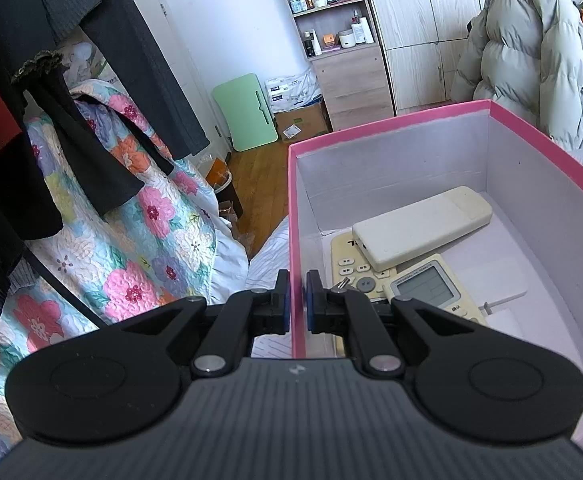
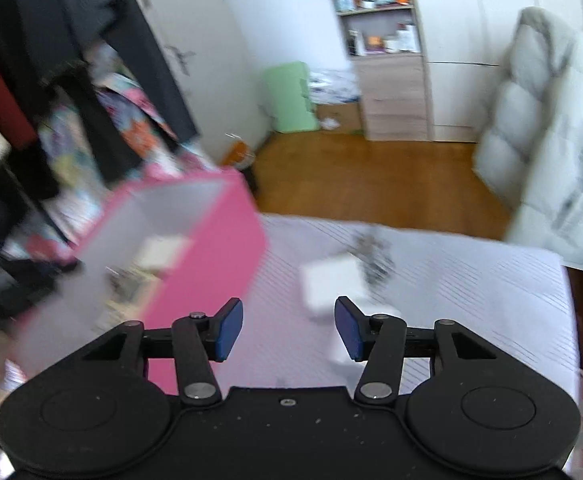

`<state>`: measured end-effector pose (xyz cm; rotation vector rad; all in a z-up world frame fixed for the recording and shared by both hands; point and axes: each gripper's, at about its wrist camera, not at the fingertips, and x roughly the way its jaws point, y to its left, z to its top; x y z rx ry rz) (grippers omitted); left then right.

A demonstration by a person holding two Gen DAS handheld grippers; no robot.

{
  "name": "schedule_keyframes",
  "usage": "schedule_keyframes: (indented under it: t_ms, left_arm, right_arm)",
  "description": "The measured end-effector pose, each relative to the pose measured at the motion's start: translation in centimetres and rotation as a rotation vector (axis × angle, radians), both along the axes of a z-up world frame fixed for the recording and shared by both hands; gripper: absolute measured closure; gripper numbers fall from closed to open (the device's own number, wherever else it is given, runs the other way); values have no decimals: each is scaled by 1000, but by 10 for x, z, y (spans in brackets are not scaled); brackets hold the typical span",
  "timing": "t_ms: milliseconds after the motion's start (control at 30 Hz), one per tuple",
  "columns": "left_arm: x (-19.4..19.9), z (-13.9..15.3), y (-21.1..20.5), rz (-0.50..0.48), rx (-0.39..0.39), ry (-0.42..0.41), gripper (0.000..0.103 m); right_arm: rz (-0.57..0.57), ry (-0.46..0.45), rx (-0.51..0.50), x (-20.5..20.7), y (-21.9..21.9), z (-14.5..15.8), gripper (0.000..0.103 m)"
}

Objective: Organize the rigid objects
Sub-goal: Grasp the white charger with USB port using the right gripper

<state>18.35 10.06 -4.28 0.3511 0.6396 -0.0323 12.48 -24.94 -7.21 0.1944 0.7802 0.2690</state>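
Little can be read. In the left wrist view, just ahead of the claw inside the pink box (image 1: 391,128), a cream remote control (image 1: 431,284) carries a line of small capitals above its grey screen, perhaps "UNIVERSAL A/C REMOTE". The remote under it (image 1: 345,258) shows a "T". The right wrist view is too blurred for any lettering.

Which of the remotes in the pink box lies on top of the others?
The plain white remote: it lies face down across the button remote, with no screen showing, unlike the display remote.
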Motion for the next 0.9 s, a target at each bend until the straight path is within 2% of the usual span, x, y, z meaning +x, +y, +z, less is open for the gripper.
schedule_keyframes:
  t_ms: [167, 367, 467, 600, 667, 700, 900]
  left_arm:
    - [0, 0, 0, 0, 1, 1, 96]
    - [0, 0, -1, 0, 5, 2, 96]
    - [0, 0, -2, 1, 5, 2, 96]
    - [-1, 0, -1, 2, 3, 3, 96]
    - [-1, -1, -1, 5, 2, 2, 96]
    - [-1, -1, 0, 6, -1, 2, 96]
    - [0, 0, 1, 7, -2, 4, 96]
  right_arm:
    - [-52, 34, -57, 0, -9, -38, 42]
    - [-69, 37, -184, 17, 2, -63, 37]
    - [-75, 39, -169, 25, 0, -71, 37]
    - [-96, 62, -76, 38, -10, -81, 36]
    - [-104, 44, -78, 38, -8, -83, 37]
    - [-103, 41, -93, 38, -6, -83, 45]
    - [-119, 32, -62, 23, -13, -79, 47]
